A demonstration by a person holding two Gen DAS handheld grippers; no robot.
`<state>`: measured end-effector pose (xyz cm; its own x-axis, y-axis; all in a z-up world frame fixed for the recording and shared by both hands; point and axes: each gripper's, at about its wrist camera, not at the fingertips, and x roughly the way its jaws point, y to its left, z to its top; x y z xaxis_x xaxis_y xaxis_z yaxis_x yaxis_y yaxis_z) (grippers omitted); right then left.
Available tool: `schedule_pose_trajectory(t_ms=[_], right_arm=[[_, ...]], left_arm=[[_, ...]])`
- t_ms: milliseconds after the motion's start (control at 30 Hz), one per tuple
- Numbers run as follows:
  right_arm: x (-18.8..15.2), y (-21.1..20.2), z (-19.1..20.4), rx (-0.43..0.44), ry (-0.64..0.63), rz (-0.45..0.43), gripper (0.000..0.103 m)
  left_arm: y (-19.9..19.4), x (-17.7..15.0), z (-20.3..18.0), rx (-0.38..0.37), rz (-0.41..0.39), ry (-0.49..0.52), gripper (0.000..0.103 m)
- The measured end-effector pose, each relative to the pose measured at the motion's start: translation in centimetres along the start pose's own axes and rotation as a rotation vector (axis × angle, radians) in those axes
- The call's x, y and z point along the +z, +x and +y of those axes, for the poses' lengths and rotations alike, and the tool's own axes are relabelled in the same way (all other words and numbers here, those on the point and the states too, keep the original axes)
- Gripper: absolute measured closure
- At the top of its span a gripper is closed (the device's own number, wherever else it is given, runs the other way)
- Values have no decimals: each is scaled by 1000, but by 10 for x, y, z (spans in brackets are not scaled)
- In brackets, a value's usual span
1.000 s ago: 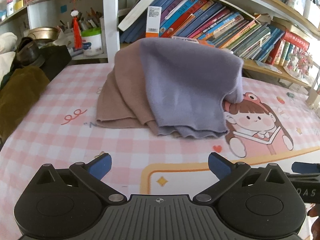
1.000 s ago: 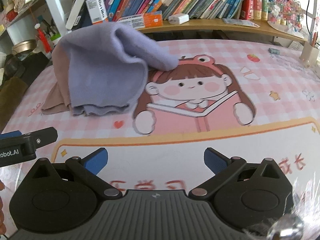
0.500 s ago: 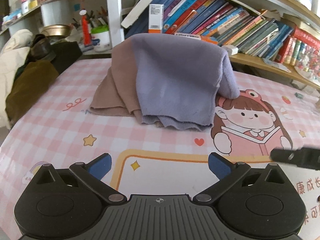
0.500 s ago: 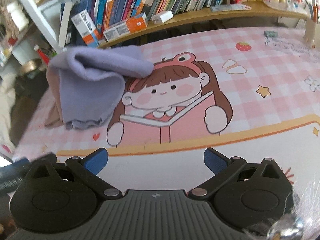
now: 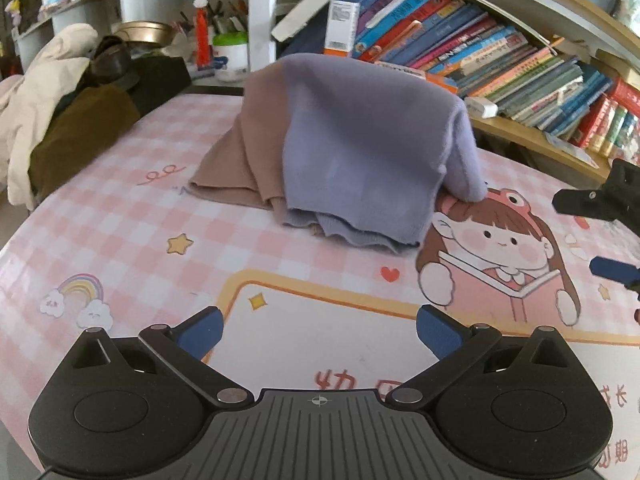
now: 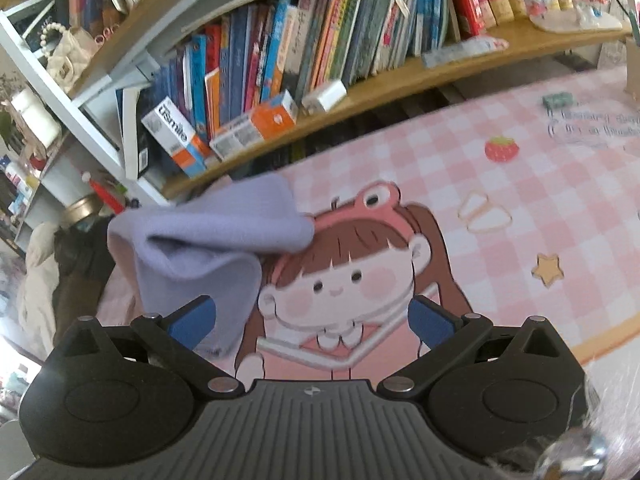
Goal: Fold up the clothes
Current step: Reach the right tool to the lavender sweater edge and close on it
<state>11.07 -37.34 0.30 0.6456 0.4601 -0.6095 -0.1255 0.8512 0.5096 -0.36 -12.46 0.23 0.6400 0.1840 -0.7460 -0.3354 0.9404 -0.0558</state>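
Observation:
A lilac knit garment (image 5: 368,160) lies folded in a mound over a tan-brown garment (image 5: 244,152) on the pink checked tablecloth (image 5: 120,224). The lilac garment also shows in the right wrist view (image 6: 208,256), at the left, close to my left fingertip there. My left gripper (image 5: 319,330) is open and empty, well back from the mound above the cloth. My right gripper (image 6: 312,318) is open and empty, above the cartoon girl print; its fingers show at the right edge of the left wrist view (image 5: 600,204).
A low wooden shelf of books (image 5: 500,60) runs along the back of the table. A pile of beige and olive clothes (image 5: 56,112) lies at the far left. Small boxes (image 6: 256,124) sit on the shelf edge.
Both grippers have drawn back from the mound and stayed open. The right gripper has tilted up and moved right, so the shelf fills more of its view.

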Motion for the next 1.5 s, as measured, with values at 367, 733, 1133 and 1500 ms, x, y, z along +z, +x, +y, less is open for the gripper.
schedule_pose_trajectory(t_ms=[367, 733, 1133, 1500], right_arm=[[3, 26, -12, 119, 221, 40, 0], [8, 48, -14, 187, 383, 157, 0], [38, 99, 22, 389, 568, 153, 46], [42, 107, 48, 590, 568, 153, 92]], left_arm=[[8, 12, 10, -58, -63, -11, 0], [21, 40, 14, -46, -63, 60, 0], [19, 43, 38, -71, -69, 74, 0], [9, 44, 49, -13, -99, 61, 0]])
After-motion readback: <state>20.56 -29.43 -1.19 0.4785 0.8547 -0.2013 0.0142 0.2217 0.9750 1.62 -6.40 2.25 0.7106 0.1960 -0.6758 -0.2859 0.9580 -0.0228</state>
